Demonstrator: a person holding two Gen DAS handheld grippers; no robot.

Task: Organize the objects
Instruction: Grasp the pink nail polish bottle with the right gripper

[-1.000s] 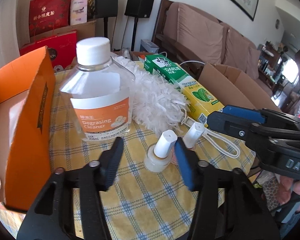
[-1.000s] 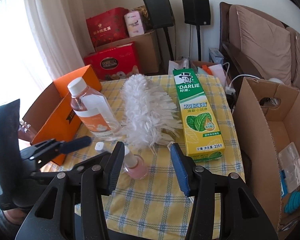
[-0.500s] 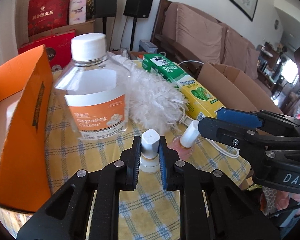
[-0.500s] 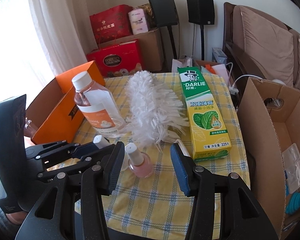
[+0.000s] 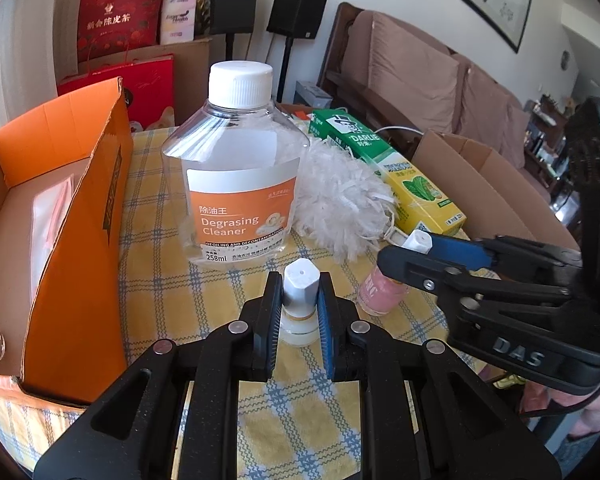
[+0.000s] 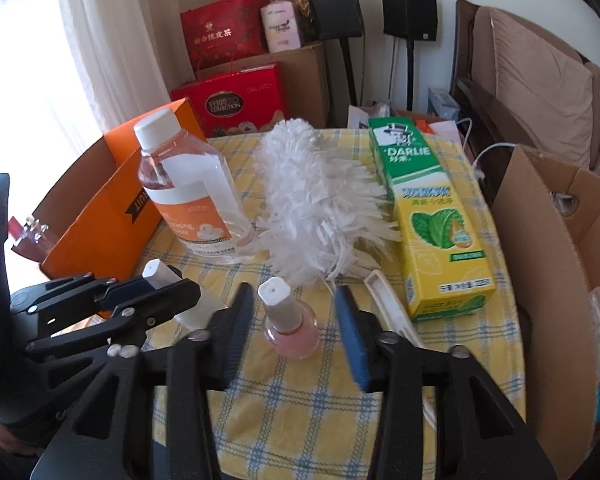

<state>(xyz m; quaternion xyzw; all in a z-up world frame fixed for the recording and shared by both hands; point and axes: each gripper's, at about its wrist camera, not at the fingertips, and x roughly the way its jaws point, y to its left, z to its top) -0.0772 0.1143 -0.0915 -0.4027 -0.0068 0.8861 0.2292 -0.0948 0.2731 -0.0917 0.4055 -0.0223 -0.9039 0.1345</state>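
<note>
My left gripper (image 5: 299, 294) is shut on the white cap of a small clear nail polish bottle (image 5: 300, 280) that stands on the yellow checked tablecloth (image 5: 180, 280); the bottle also shows in the right wrist view (image 6: 156, 270). My right gripper (image 6: 291, 316) is open, its jaws on either side of a pink nail polish bottle (image 6: 290, 330) without touching it. That pink bottle shows in the left wrist view (image 5: 382, 294) under the right gripper. An open orange box (image 5: 60, 240) stands at the left.
A degreasing cleaner bottle (image 5: 238, 184), a white duster (image 6: 320, 208) and a Darlie toothpaste box (image 6: 432, 216) lie on the table. An open cardboard box (image 6: 560, 280) stands off the right edge. A sofa, speakers and red gift bags stand behind.
My left gripper closed on the clear bottle's cap a second ago and still holds it. My right gripper moved forward so its open jaws now flank the pink bottle.
</note>
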